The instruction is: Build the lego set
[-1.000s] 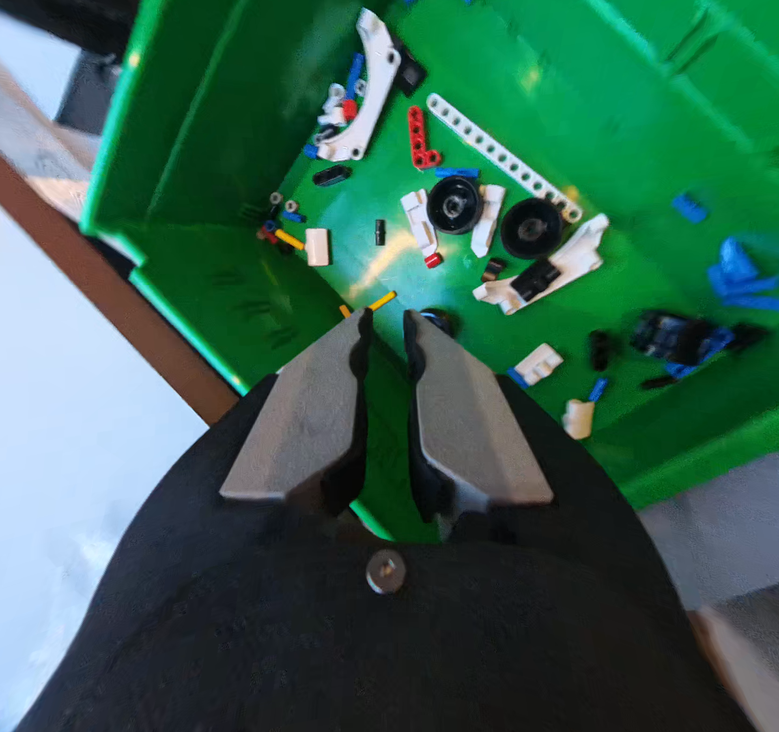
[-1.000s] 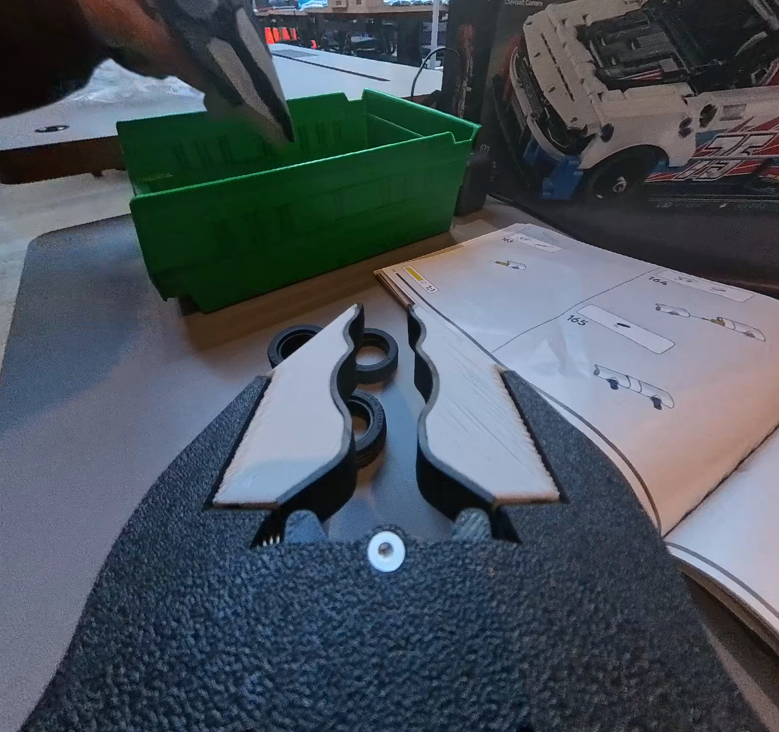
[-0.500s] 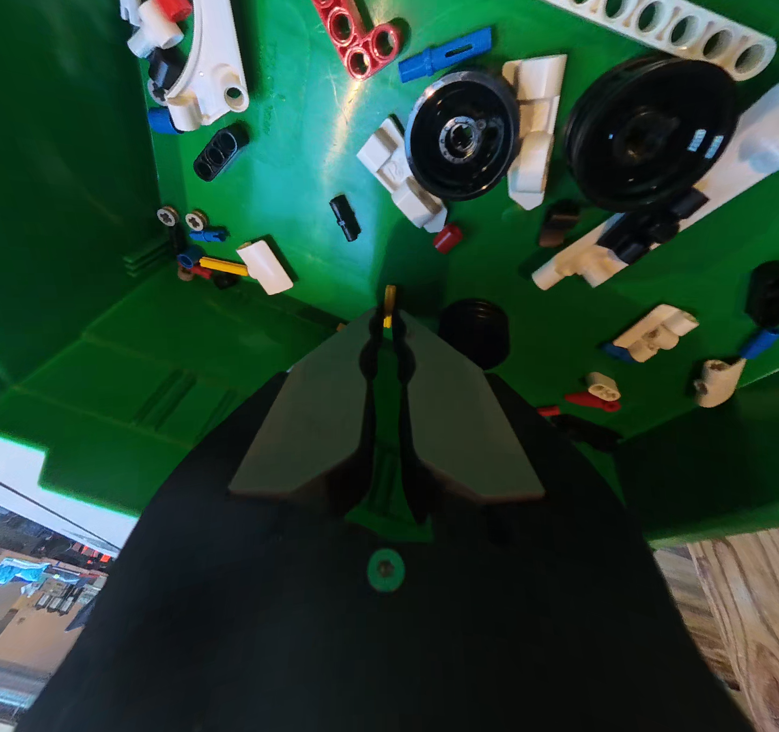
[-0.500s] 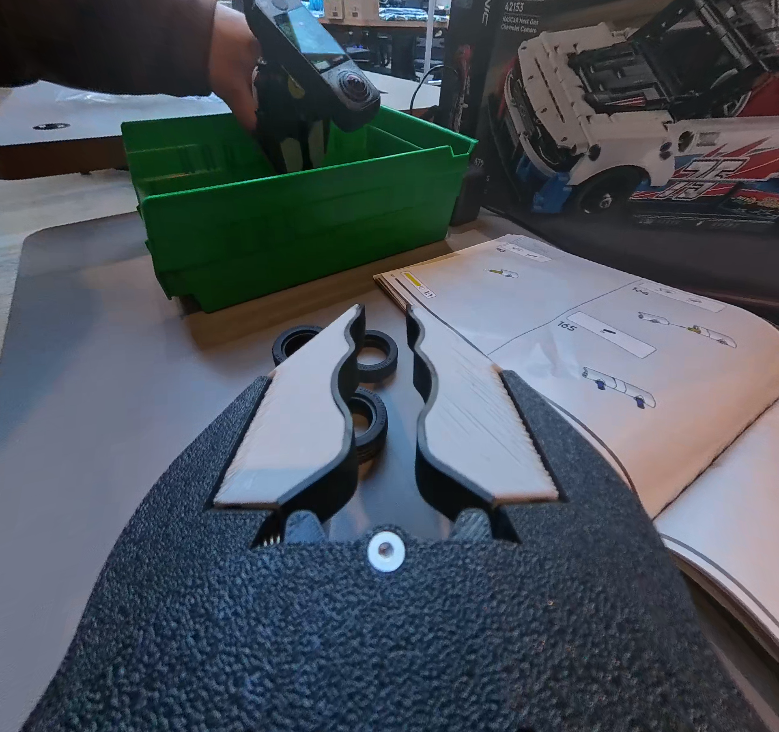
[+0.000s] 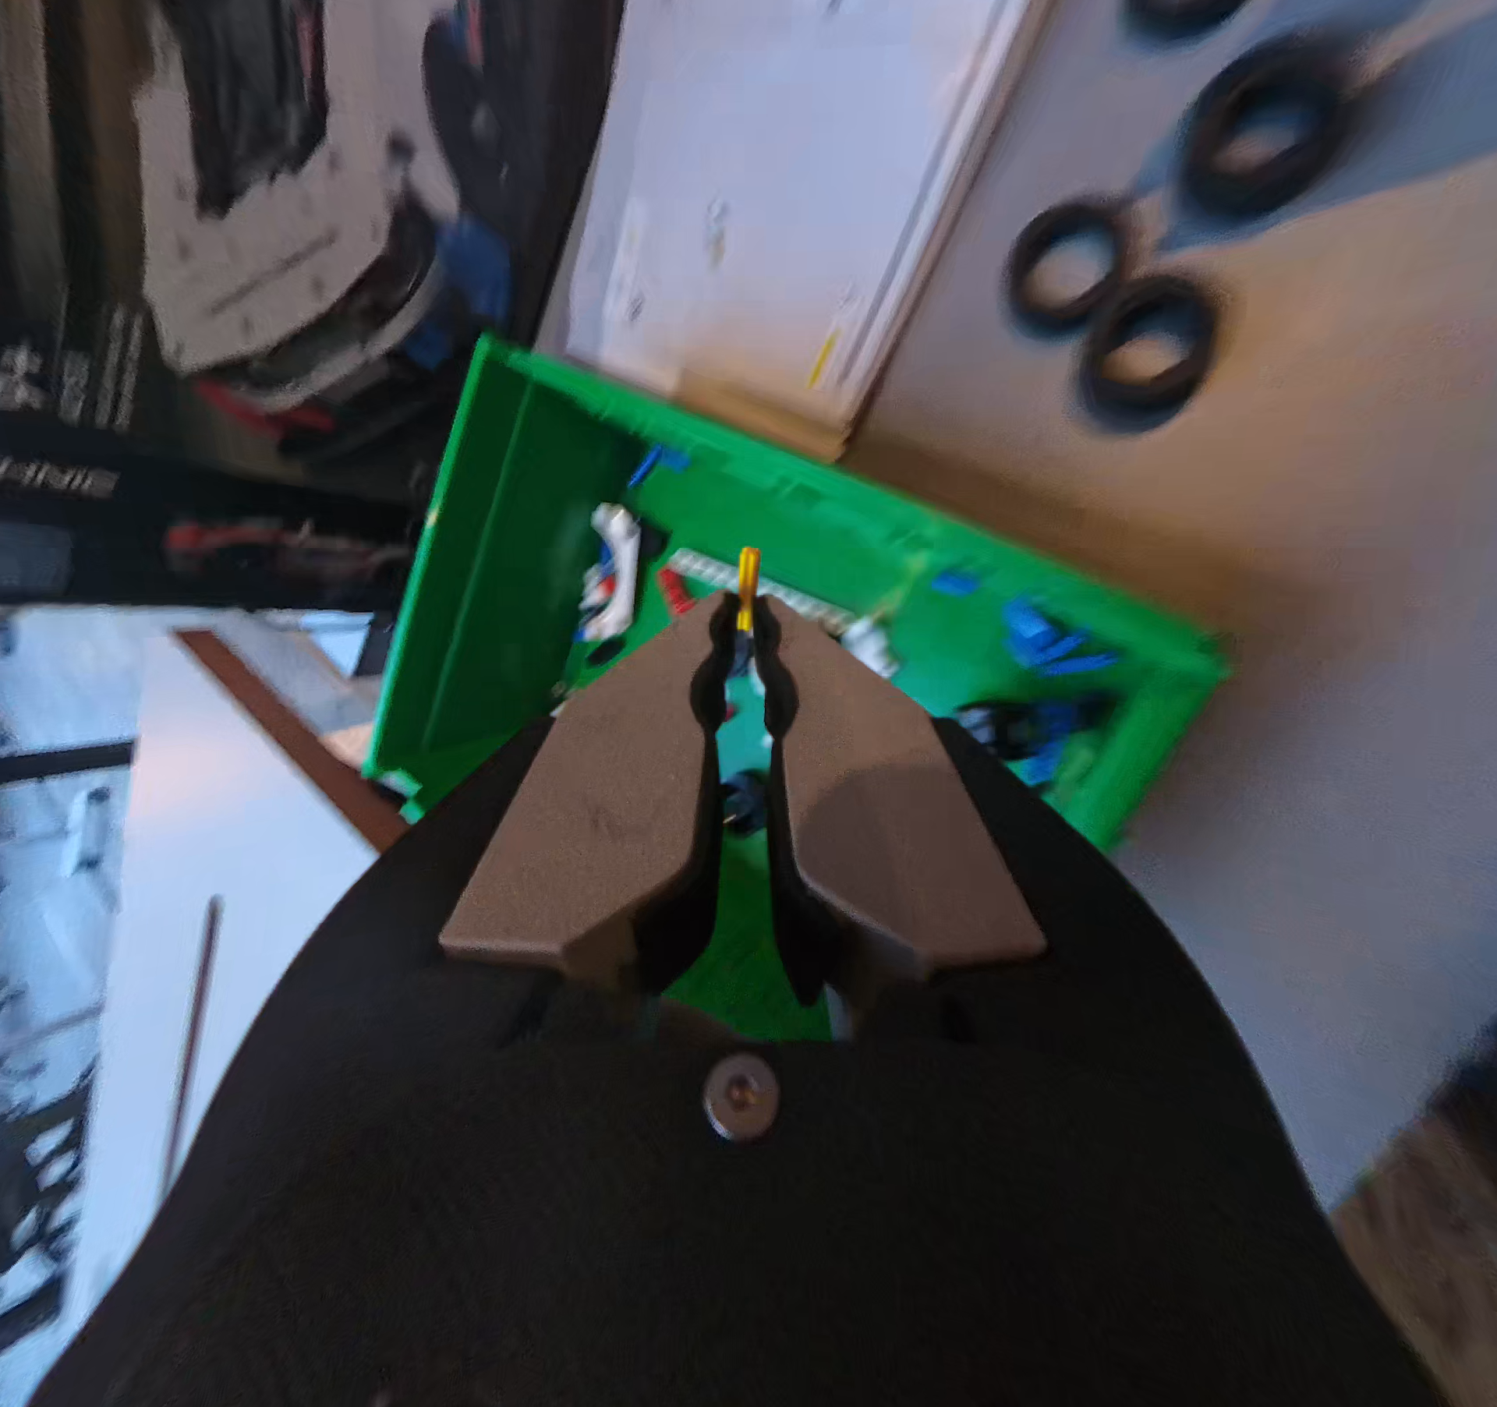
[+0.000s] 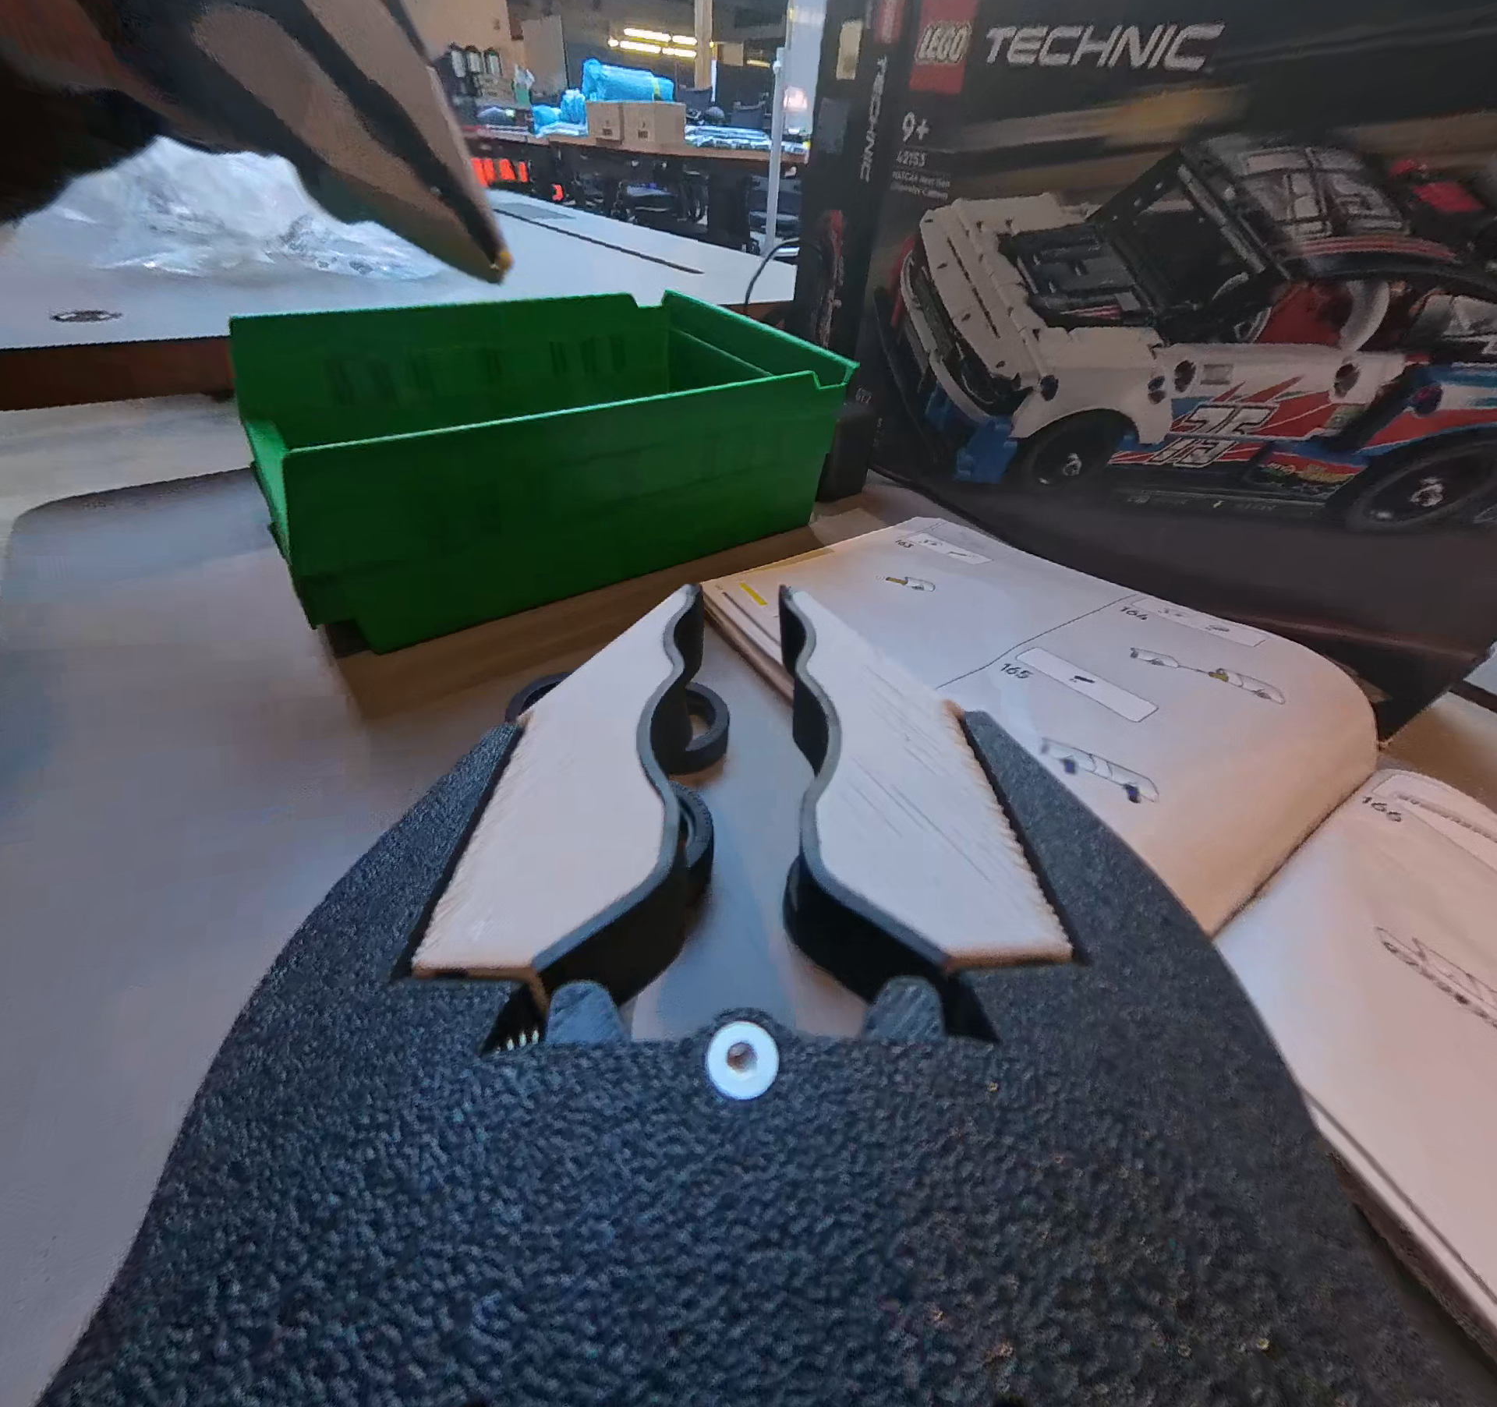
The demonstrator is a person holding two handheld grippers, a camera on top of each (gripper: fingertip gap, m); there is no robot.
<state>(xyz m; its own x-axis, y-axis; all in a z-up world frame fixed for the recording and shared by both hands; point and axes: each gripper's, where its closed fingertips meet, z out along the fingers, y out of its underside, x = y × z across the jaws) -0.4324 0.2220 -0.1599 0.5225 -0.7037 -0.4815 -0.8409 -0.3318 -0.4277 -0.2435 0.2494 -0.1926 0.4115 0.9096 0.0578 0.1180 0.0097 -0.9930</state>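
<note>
Yellow pin [image 5: 747,589] sits pinched at the tips of the left hand-held gripper [image 5: 744,615], high above the green bin [image 5: 486,558]. Right hand-held gripper [image 6: 739,599] rests narrowly parted, empty, over black tyres [image 6: 703,728] on the worktop [image 6: 186,761].

Crumpled clear plastic sheet [image 6: 243,222] on far white table [image 6: 616,250], cardboard boxes [image 6: 636,122] behind

Large workshop hall: rows of worktables [image 6: 648,145], stacked boxes [image 6: 636,122], ceiling lights [image 6: 648,40].
</note>
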